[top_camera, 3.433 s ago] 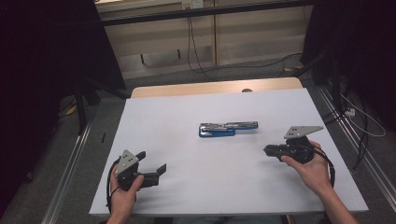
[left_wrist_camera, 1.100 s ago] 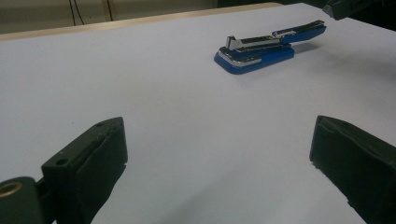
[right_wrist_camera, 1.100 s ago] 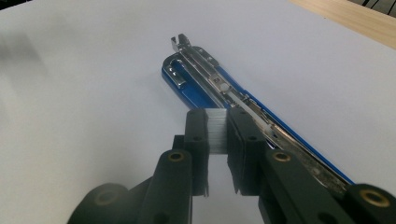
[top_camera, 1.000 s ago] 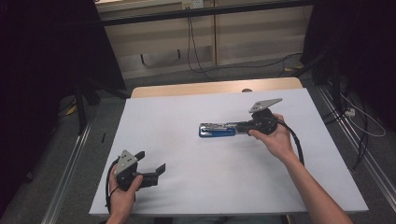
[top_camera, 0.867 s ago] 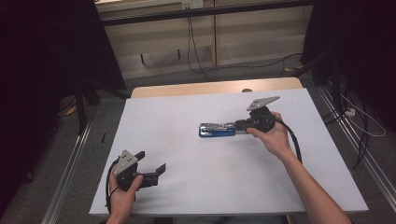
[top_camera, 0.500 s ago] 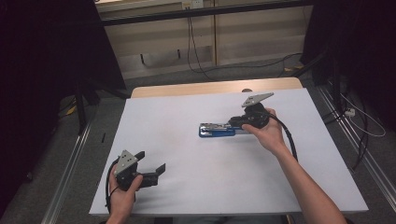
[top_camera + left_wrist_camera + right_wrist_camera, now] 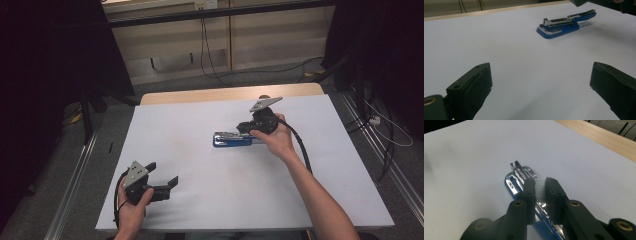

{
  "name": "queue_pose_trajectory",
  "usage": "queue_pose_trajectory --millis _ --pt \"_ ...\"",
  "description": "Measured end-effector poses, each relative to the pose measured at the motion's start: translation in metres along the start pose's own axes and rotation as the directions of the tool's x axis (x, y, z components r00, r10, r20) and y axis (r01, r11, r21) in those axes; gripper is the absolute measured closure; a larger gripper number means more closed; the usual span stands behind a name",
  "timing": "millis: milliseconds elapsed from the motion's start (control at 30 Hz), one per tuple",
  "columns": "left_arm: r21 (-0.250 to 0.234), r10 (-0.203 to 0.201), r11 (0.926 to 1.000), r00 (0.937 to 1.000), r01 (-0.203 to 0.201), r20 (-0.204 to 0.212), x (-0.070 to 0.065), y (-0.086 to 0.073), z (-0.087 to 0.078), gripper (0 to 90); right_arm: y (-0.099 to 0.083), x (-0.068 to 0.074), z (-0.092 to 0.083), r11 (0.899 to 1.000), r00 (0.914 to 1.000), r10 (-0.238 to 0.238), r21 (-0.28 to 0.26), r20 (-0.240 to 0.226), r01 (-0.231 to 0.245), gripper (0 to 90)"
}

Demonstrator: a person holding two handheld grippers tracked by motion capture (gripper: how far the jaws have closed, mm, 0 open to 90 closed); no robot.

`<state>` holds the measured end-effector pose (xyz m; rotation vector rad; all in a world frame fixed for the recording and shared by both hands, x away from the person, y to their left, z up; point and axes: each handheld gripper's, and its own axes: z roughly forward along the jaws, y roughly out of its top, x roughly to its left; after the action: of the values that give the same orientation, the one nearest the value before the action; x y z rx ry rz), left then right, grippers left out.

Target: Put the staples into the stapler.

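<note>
The blue stapler (image 7: 231, 139) lies flat on the white table (image 7: 200, 210), towards its far edge. The right gripper (image 7: 540, 185) hangs over the stapler, jaws closed on a block of staples (image 7: 539, 188) above its open magazine. Well nearer than the stapler, the left gripper (image 7: 172, 181) rests on the table, jaws wide apart and empty
</note>
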<state>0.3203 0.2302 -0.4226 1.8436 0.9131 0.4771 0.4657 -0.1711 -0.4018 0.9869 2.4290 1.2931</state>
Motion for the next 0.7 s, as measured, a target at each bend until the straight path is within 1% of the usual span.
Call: queue_pose_trajectory --millis 100,267,400,467,600,667,700 --pt "0.003 -0.003 1.0000 1.0000 0.003 0.003 0.000 0.000 0.000 4.3 0.003 -0.001 0.003 1.000 0.9999 0.001 -0.007 -0.014 -0.001 79.2" --pt "-0.003 -0.007 1.0000 1.0000 0.007 -0.004 0.002 0.000 -0.001 4.3 0.005 -0.002 0.008 1.000 0.9999 -0.004 -0.008 -0.012 0.004 79.2" --pt "0.000 -0.010 1.0000 0.9999 0.010 -0.005 0.002 0.000 -0.001 4.3 0.005 -0.004 0.012 1.000 0.9998 0.001 0.008 -0.019 -0.001 79.2" --pt "0.004 -0.005 1.0000 1.0000 0.005 -0.002 0.002 0.000 -0.001 4.3 0.006 -0.005 0.013 1.000 0.9999 -0.004 0.014 -0.014 0.004 79.2" --pt "0.003 -0.009 1.0000 1.0000 0.009 0.001 0.001 0.000 0.000 4.3 0.013 -0.005 0.015 1.000 0.9998 -0.014 0.009 -0.017 0.014 79.2" --pt "0.004 -0.007 1.0000 1.0000 0.007 -0.001 0.001 0.000 -0.001 4.3 0.016 -0.005 0.017 1.000 0.9995 -0.016 0.006 -0.025 0.016 79.2" --pt "0.002 -0.007 1.0000 1.0000 0.007 -0.001 0.002 0.000 -0.001 4.3 0.018 -0.005 0.019 1.000 0.9993 -0.022 0.016 -0.032 0.022 79.2"
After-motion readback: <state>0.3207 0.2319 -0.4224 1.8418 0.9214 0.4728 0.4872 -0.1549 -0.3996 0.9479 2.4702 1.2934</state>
